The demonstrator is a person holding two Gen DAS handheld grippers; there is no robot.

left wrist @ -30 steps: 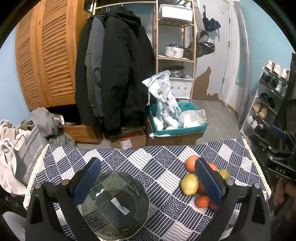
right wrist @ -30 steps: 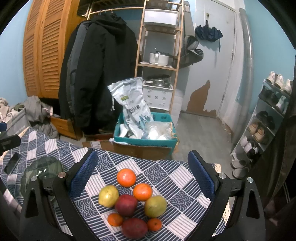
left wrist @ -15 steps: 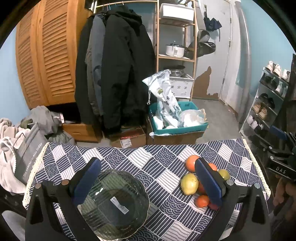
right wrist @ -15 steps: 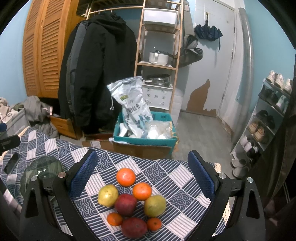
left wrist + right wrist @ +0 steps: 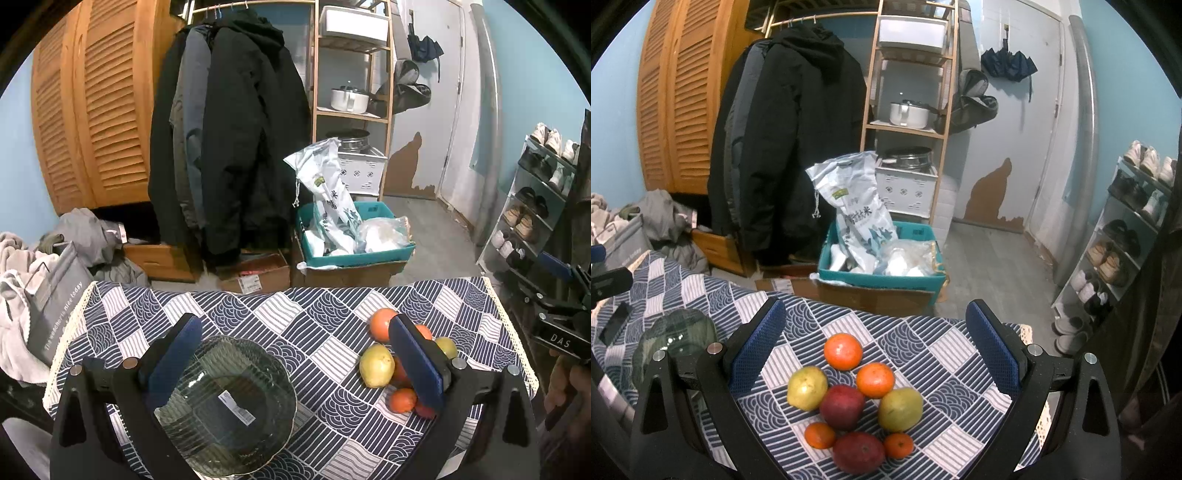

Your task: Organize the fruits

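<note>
Left wrist view first: I have my left gripper point(image 5: 295, 363) spread wide and holding nothing, its 2 blue pads hanging above the patterned tablecloth point(image 5: 314, 332); the glass bowl point(image 5: 225, 404) lies under the left pad, close to the near edge of the table; between the bowl's rim and the fruit there is a bare strip of cloth, and I see open cloth behind the bowl up to the far hem. The lace trim point(image 5: 511, 332) marks the right edge, with the fruit pile near it; the right pad covers part of that pile.

Right wrist view: my right gripper point(image 5: 875, 341) is also spread wide and grips nothing, framing the fruit; I count 8 pieces touching in a cluster: 1 large orange point(image 5: 843, 351) farthest away, a second orange point(image 5: 875, 380) just in front of it, 2 yellow-green pears point(image 5: 807, 388) point(image 5: 900, 409) on the flanks, a red apple point(image 5: 842, 407) in the middle, another red apple point(image 5: 858, 452) nearest me, and 2 small tangerines point(image 5: 820, 435) point(image 5: 898, 445) beside it. The nearest pieces lie low between the gripper's arms, and I cannot see the near table edge there; bare cloth stretches beyond the large orange to the far hem; a dark phone point(image 5: 615, 322) lies beyond the bowl at far left.
</note>
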